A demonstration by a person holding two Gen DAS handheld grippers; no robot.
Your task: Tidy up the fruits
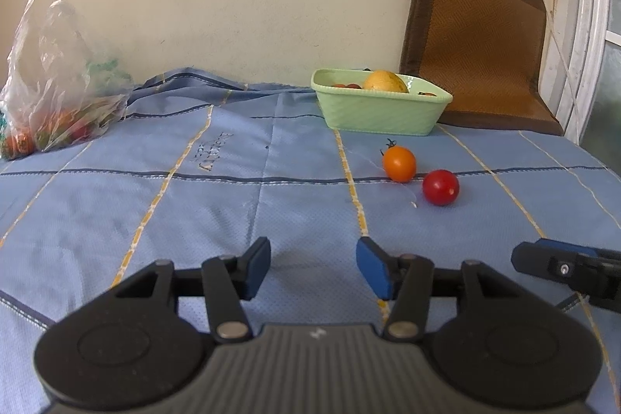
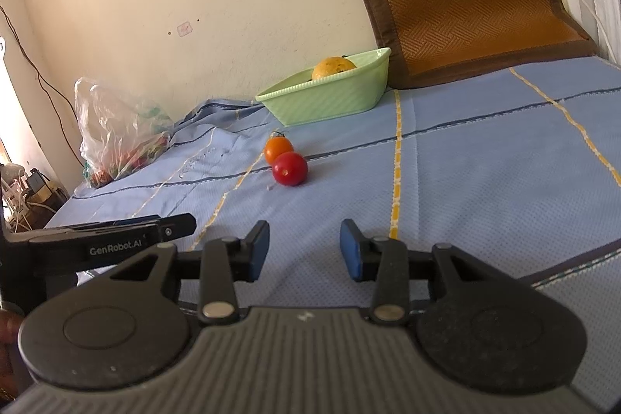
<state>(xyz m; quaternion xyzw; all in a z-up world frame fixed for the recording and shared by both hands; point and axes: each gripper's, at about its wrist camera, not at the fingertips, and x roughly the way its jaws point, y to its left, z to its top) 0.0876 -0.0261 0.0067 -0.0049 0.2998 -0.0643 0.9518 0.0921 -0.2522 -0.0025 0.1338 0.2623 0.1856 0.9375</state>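
The left gripper (image 1: 313, 268) hangs low over the blue cloth (image 1: 194, 204), its 2 blue-padded fingers spread wide with nothing between them. The right gripper (image 2: 304, 250) sits alongside, likewise wide open and empty; in the left wrist view its tip shows at 3 o'clock, and in the right wrist view the left one's arm juts in at 9 o'clock. Ahead of the left gripper, toward 1 o'clock, 2 tomatoes lie on the cloth: an orange tomato (image 1: 399, 163) with a dark stem, and a red tomato (image 1: 441, 187) just beside it, nearer the camera. From the right wrist they sit at 12 o'clock, the red tomato (image 2: 289, 168) overlapping the orange tomato (image 2: 278, 148) so that I cannot tell whether they touch. Behind them a pale green basket (image 1: 380, 113) stands on the cloth, holding a yellow fruit (image 1: 385, 81) and a few small red ones barely showing above the rim. At 10 o'clock in the left view a clear plastic bag (image 1: 58, 72) of red and green produce slumps against the wall. A brown woven mat (image 1: 477, 41) leans upright behind the basket at 2 o'clock.
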